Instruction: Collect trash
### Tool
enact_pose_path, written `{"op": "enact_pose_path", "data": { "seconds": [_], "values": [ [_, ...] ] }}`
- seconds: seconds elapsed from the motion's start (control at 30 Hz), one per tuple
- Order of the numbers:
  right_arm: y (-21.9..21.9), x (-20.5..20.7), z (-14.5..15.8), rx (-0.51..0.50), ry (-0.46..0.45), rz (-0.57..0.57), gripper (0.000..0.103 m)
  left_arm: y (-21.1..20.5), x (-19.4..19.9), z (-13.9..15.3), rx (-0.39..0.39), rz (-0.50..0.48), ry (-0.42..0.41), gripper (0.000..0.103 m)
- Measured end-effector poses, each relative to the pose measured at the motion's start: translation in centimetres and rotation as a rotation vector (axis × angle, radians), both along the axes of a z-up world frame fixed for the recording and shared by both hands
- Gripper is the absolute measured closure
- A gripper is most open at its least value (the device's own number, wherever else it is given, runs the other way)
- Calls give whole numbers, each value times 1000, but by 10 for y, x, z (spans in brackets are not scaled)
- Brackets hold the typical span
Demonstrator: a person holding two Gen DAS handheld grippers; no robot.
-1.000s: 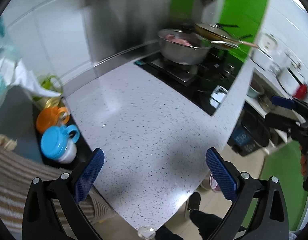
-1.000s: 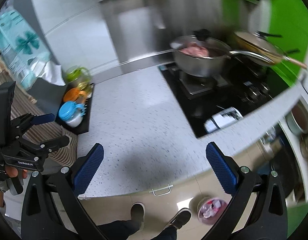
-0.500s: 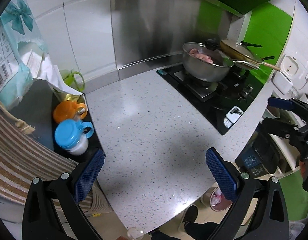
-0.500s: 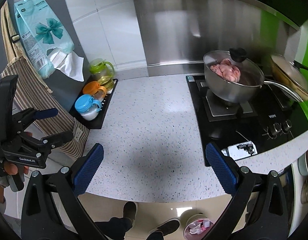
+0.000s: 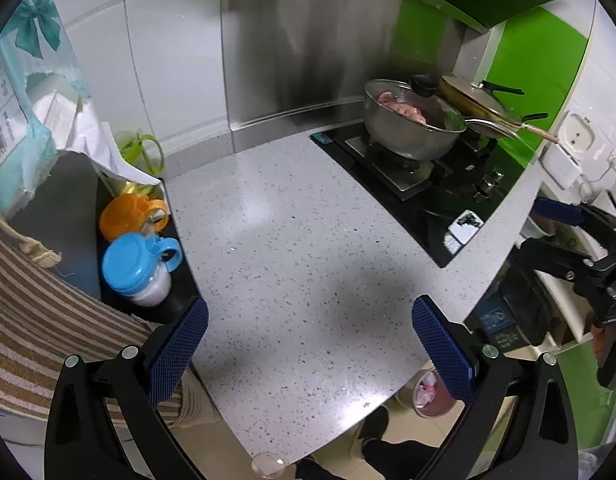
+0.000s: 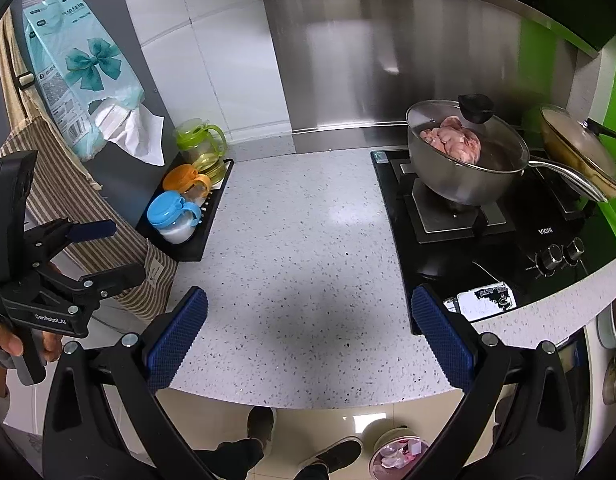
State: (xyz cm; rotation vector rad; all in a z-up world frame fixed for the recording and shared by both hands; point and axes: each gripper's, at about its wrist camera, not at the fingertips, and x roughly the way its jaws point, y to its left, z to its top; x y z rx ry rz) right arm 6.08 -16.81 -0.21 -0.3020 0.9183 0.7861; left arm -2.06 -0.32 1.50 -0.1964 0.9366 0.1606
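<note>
Both tools, left tool [image 5: 308, 340] and right tool [image 6: 308, 338], are spread and empty; no trash on the desk [image 6: 300, 248] to judge.

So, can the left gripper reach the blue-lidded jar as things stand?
Probably yes: the left gripper is open and empty, and the blue-lidded jar stands just beyond its left finger, at the black tray's near end, nothing between.

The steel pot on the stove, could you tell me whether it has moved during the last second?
No. The steel pot sits on the same burner; only the cameras shifted.

countertop [image 6: 300, 248]: speckled white | black tray [image 6: 196, 240] left | hob [image 6: 487, 236] right
</note>
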Motion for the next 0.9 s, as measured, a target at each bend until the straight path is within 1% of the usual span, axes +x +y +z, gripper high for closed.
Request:
{"op": "enact_pose_path", "data": {
  "seconds": [0.1, 0.23, 0.43, 0.63, 0.9],
  "values": [
    [0, -1, -1, -3, 2, -4, 3, 2, -1, 0, -41, -17, -6, 5],
    [-3, -1, -2, -1, 6, -9, 3, 3, -1, 2, -57, -23, -19, 5],
    [-4, 0, -1, 1, 8, -11, 3, 1, -3, 4, -25, -7, -36, 5],
    [-5, 1, -1, -1, 5, -10, 3, 3, -2, 6, -49, -9, -36, 5],
    [-7, 3, 1, -2, 6, -11, 3, 2, -2, 6, -50, -8, -29, 5]
  ]
}}
